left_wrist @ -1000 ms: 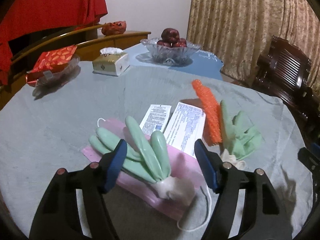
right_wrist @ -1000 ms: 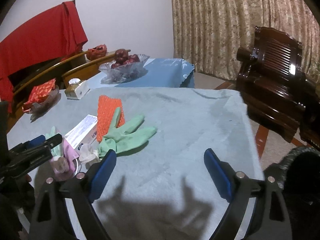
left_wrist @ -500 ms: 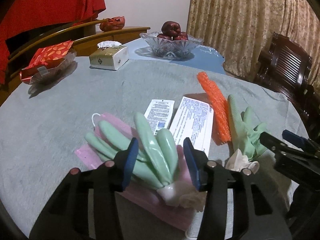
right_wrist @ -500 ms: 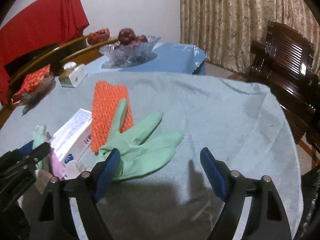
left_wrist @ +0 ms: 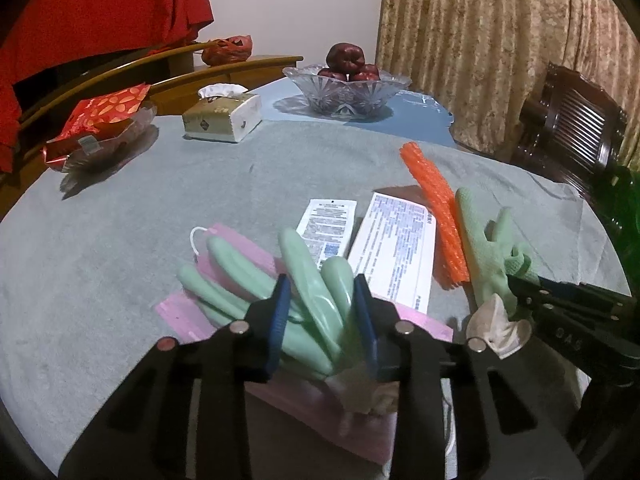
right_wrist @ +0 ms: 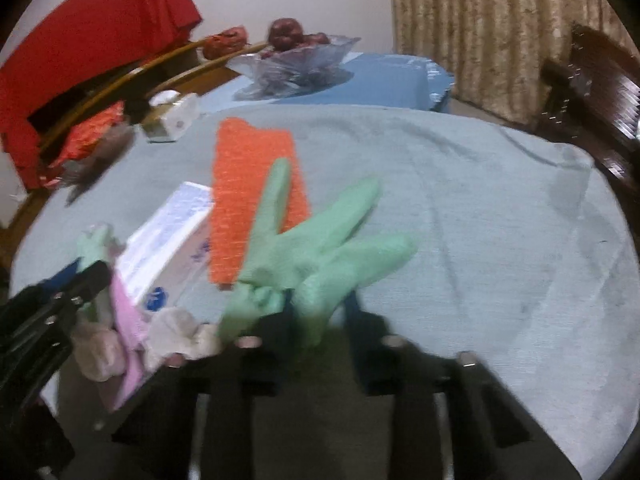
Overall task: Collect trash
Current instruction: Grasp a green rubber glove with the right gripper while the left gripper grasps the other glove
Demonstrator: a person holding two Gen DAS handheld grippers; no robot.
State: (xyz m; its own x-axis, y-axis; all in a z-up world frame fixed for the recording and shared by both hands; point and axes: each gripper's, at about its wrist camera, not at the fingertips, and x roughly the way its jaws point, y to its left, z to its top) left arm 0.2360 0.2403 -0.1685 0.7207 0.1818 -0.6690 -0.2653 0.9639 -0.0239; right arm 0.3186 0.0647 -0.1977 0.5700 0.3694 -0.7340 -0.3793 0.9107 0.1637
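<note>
Covering round table (left_wrist: 120,216): grey cloth; curtains (left_wrist: 500,40) behind; both tools closing onto green gloves.

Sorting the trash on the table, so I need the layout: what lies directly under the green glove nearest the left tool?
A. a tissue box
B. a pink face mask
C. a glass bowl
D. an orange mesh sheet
B: in the left wrist view, the green glove rests on the pink face mask.
</note>
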